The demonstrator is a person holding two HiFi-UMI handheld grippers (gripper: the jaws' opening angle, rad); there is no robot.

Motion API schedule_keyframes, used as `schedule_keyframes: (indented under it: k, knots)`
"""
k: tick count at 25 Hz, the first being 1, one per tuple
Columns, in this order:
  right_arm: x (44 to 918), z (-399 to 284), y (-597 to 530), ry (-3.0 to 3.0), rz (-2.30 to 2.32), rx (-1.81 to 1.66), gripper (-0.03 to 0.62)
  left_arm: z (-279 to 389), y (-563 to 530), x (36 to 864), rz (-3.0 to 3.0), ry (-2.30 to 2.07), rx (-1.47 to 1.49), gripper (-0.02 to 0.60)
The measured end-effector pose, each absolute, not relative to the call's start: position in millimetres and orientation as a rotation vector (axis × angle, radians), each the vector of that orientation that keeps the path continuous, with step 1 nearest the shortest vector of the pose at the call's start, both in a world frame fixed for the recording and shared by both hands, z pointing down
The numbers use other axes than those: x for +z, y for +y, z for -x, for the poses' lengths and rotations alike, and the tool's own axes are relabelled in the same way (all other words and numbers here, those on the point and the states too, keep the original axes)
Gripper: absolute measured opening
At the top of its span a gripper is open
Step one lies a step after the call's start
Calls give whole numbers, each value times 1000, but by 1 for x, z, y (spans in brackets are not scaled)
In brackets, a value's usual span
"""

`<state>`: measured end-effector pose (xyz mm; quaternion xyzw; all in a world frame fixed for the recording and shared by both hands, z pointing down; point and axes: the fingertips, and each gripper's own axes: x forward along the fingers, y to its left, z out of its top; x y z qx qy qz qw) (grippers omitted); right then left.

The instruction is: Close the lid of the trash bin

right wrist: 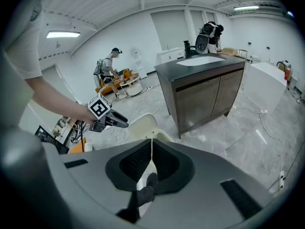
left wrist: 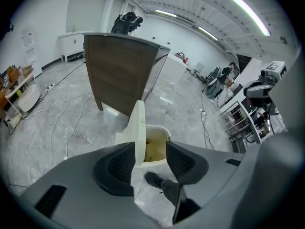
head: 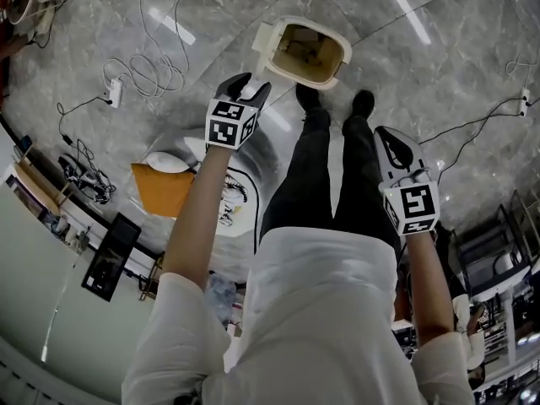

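Note:
The cream trash bin (head: 314, 56) stands on the floor in front of the person's shoes, and its inside is open to view. Its lid (head: 265, 37) stands upright at the bin's left side. My left gripper (head: 251, 87) hovers just short of the lid with its jaws open. In the left gripper view the lid (left wrist: 138, 128) shows edge-on in the gap of the left gripper (left wrist: 150, 148), farther off and untouched. My right gripper (head: 388, 138) hangs apart at the right, by the person's leg; the right gripper (right wrist: 151, 148) has its pads together on nothing.
A dark wooden cabinet (left wrist: 125, 70) stands behind the bin. Cables and a power strip (head: 116, 91) lie on the marble floor at left. An orange cushion (head: 162, 189) sits near the left arm. Shelving (head: 498, 251) lines the right edge. The person's shoes (head: 336, 101) stand next to the bin.

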<state>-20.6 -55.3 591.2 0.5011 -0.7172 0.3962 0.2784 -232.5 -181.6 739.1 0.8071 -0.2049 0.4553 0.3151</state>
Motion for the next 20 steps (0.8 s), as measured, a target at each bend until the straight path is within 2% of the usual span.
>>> schedule_keyframes:
  k: [20]
  knots:
    - [637,-19,-14,-1896,-1398,1146,32,184,-132,772,-2148,-471,1236,219]
